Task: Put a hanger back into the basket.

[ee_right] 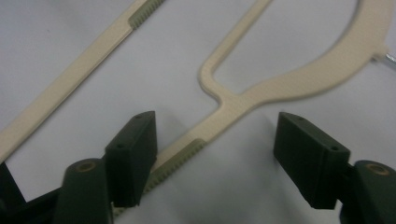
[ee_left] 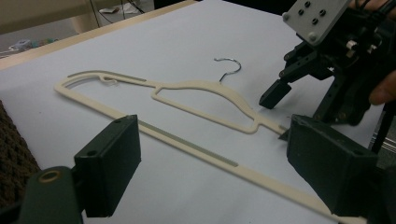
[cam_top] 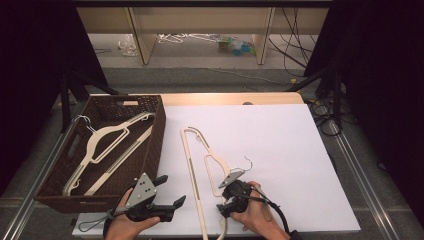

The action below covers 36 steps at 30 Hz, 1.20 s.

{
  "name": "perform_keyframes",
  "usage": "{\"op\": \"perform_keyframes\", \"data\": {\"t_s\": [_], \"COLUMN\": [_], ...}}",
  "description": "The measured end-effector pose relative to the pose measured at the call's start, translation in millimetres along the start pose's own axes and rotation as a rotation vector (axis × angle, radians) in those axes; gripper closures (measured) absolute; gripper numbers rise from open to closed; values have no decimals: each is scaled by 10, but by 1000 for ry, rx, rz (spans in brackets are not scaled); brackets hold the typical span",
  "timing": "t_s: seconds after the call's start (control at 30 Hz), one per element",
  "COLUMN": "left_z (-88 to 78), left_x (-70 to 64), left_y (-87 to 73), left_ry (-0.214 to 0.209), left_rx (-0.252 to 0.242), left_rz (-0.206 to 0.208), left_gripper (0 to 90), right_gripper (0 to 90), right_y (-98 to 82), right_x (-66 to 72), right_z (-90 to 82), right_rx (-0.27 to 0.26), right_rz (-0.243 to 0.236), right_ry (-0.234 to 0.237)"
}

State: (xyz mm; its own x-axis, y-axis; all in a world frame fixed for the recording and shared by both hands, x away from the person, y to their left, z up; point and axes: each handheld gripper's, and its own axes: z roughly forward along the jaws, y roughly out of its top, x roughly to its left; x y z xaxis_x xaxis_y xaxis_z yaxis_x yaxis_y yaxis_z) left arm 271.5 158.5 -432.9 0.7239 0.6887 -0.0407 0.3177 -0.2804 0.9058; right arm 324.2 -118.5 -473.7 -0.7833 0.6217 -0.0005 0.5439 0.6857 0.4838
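High view: a desk with a white top and a pale wooden far edge. At its left, a dark brown woven basket holding a cream hanger with a metal hook, lying flat. On the white surface right of the basket, a second cream hanger, flat, its long bar running near to far and its metal hook pointing right. Left claw at the near edge just right of the basket, held in a hand, jaws spread and holding nothing. Right claw at the near end of the hanger, held in the other hand; from here I cannot tell how its jaws stand. Left gripper view: own two black jaws spread wide apart over the hanger's long bar, holding nothing; the hook lies beyond, the right claw stands at the hanger's right end, tips near the desk top. Right gripper view: own jaws spread, astride the hanger's narrow arm; the left jaw lies over its ridged strip, the right jaw well clear; whether any jaw touches it I cannot tell.
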Motion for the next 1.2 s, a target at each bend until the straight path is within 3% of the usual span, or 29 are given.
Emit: {"op": "perform_keyframes", "data": {"t_s": [0.33, 0.47, 0.6, 0.8, 0.97, 1.2], "left_z": [8, 15, 19, 25, 36, 65], "left_x": [-11, -11, -20, -20, -16, -18], "left_y": [2, 0, -12, -14, -15, -23], "left_ry": [0, -3, -10, -10, -12, -11], "left_rx": [9, 10, 10, 24, 24, 39], "left_rz": [9, 6, 13, 21, 24, 17], "left_gripper": [178, 180, 181, 184, 187, 188], "right_gripper": [590, 722, 746, 777, 786, 778], "right_y": [-115, -134, -176, -239, -299, -325], "right_x": [-337, -468, -619, -771, -857, -901], "right_z": [-163, -194, -234, -289, -345, -351], "right_rx": [83, 107, 134, 155, 179, 175], "right_rz": [17, 49, 90, 51, -24, -29], "right_ry": [14, 29, 46, 63, 68, 83]}}
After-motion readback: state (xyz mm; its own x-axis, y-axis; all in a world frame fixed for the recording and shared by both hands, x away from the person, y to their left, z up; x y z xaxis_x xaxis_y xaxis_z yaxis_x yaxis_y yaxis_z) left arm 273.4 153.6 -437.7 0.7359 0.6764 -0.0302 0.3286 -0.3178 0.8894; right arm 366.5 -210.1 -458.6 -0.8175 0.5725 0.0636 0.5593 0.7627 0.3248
